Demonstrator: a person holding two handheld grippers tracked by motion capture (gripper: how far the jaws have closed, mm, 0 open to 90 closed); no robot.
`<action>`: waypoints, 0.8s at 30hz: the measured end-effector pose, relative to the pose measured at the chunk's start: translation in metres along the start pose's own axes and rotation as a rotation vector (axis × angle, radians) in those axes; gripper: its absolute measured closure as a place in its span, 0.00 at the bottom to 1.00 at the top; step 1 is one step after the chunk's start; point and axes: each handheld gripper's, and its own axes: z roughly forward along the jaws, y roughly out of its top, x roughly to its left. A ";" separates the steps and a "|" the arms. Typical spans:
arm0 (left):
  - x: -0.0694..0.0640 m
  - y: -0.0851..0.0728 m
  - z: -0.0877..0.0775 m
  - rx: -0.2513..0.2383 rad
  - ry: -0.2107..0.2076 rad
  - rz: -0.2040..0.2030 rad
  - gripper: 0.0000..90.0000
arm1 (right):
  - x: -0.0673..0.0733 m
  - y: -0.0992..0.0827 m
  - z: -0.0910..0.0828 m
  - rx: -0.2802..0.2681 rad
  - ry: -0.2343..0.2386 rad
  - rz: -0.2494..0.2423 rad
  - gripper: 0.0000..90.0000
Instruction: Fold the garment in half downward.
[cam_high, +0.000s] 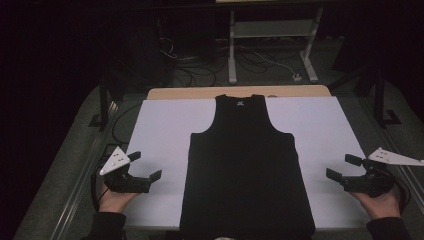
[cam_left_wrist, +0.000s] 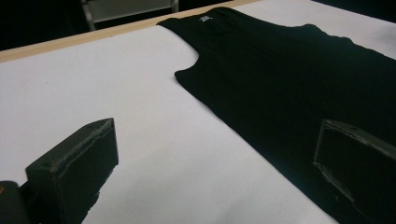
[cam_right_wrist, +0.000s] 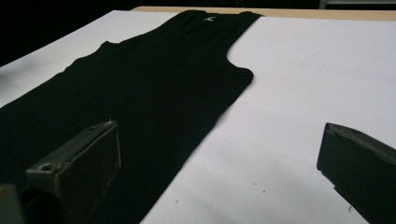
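Item 1: black tank top (cam_high: 246, 165), flat and face-up on the white counter (cam_high: 165, 130), neck away from me, hem at the near edge. My left gripper (cam_high: 141, 171) and right gripper (cam_high: 344, 168) hover beside its 2 side seams, jaws apart, empty. Risk: pinching 1 layer only, so the cloth bunches. Neck label (cam_left_wrist: 204, 18) white, too small to read.

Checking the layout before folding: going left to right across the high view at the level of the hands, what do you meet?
Left tool → bare white board → black tank top → right tool.
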 end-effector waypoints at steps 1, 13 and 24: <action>0.000 0.000 0.001 0.001 -0.002 -0.006 0.00 | 0.000 0.001 -0.002 -0.016 -0.004 -0.001 0.00; 0.001 0.001 0.004 0.015 -0.010 -0.007 0.00 | 0.001 0.001 -0.006 -0.026 -0.016 0.001 0.00; -0.001 0.005 0.010 0.037 -0.027 -0.001 0.00 | 0.001 0.005 -0.005 -0.016 -0.020 -0.009 0.00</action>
